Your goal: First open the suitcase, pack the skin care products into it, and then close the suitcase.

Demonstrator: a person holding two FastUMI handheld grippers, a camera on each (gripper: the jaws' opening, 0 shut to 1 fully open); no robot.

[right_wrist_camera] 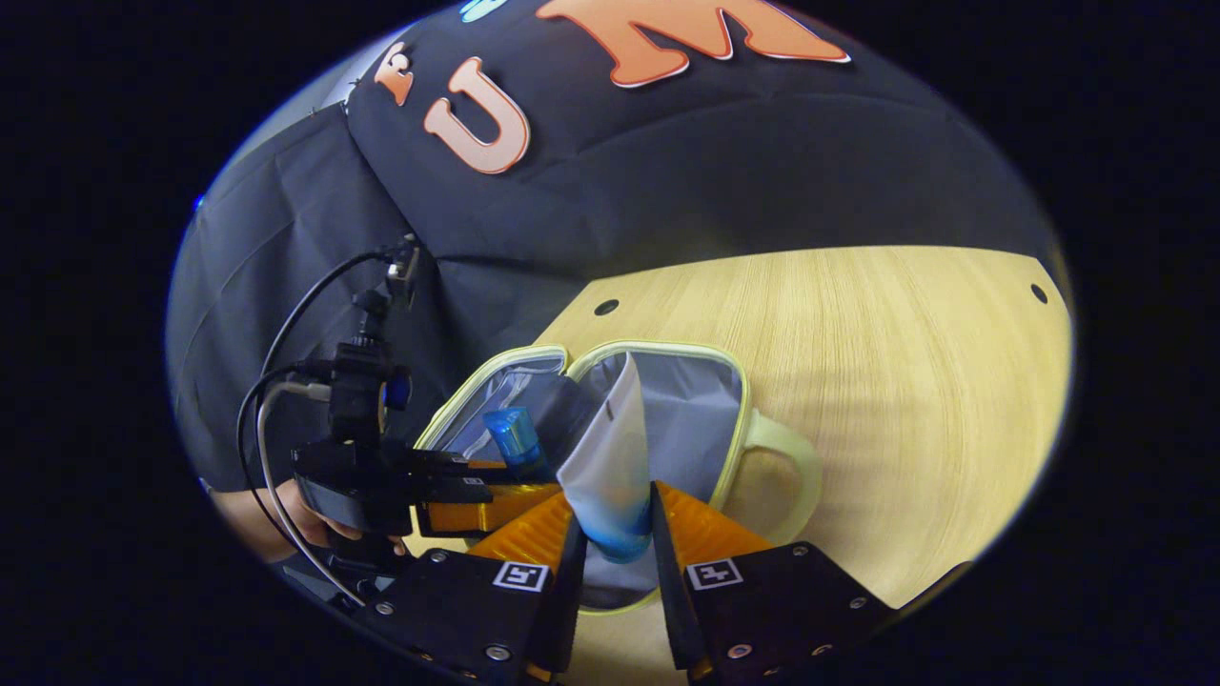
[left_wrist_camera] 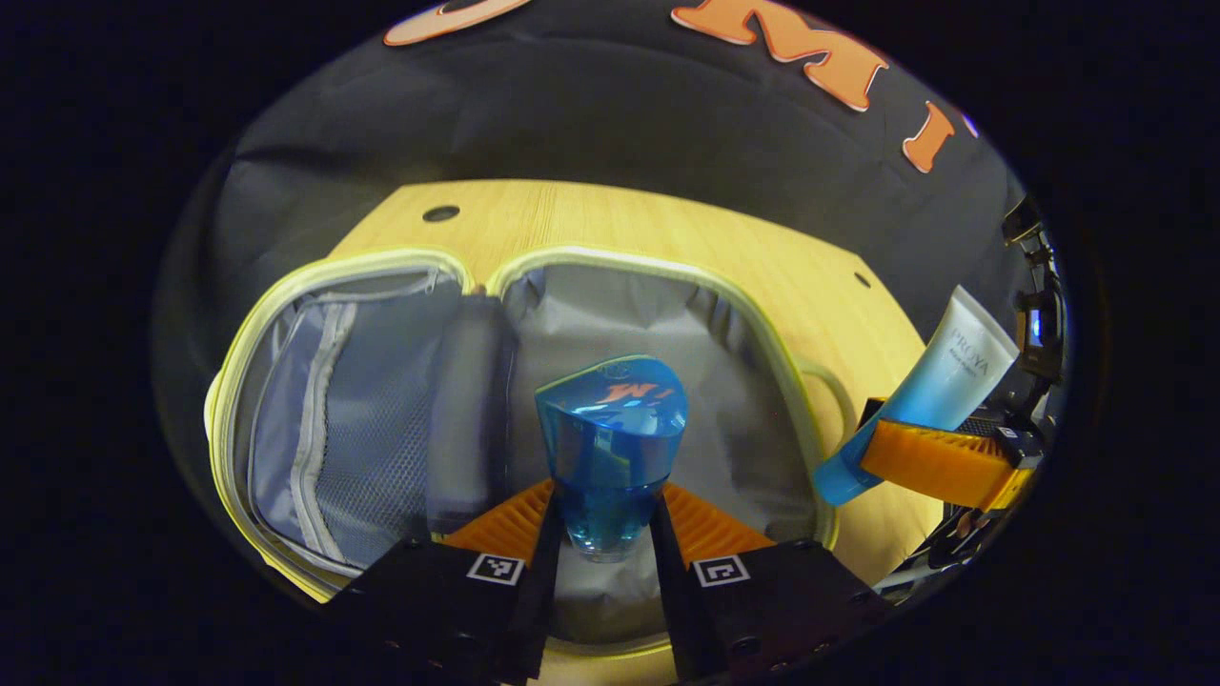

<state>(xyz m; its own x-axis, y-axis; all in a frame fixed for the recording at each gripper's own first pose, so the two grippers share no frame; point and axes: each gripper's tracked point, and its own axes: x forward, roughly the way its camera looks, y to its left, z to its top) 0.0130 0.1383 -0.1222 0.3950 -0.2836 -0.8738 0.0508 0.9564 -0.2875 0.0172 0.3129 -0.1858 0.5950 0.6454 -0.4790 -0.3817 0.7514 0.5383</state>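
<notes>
1. Left gripper (left_wrist_camera: 607, 534), left gripper view: fingers closed in on a blue bottle (left_wrist_camera: 610, 448), one on each side low on its body. Bottle stands upright between them, its broad blue cap on top.
2. The bottle hangs over the right-hand half of the open suitcase (left_wrist_camera: 286, 286), above grey lining. Whether its base touches the lining cannot be told.
3. Suitcase lies flat and open, pale yellow-green rim around both halves. Half at 9 o'clock carries a mesh zip pocket (left_wrist_camera: 353, 429); a dark grey hinge strip runs between the halves.
4. Suitcase rests on a light wooden table (left_wrist_camera: 610, 214), which reaches from 12 round to 3 o'clock.
5. At 3 o'clock in the same view, the right gripper (left_wrist_camera: 939, 457) clamps a white-and-blue tube (left_wrist_camera: 944, 381), tilted, white crimped end at upper right, blue cap at lower left just beside the suitcase rim.
6. Right gripper (right_wrist_camera: 615, 538), right gripper view: fingers narrowed onto the tube (right_wrist_camera: 610, 457) near its blue cap end, white end pointing up and away. Both press on it.
7. Beyond the tube lies the open suitcase (right_wrist_camera: 734, 381), its looped handle (right_wrist_camera: 791, 457) at 3 o'clock.
8. At 9 o'clock, the left gripper (right_wrist_camera: 477, 495) with the blue bottle (right_wrist_camera: 515, 436), cables trailing off it, a hand (right_wrist_camera: 295, 519) beneath.
9. Bare table (right_wrist_camera: 905, 400) from 1 to 4 o'clock.
</notes>
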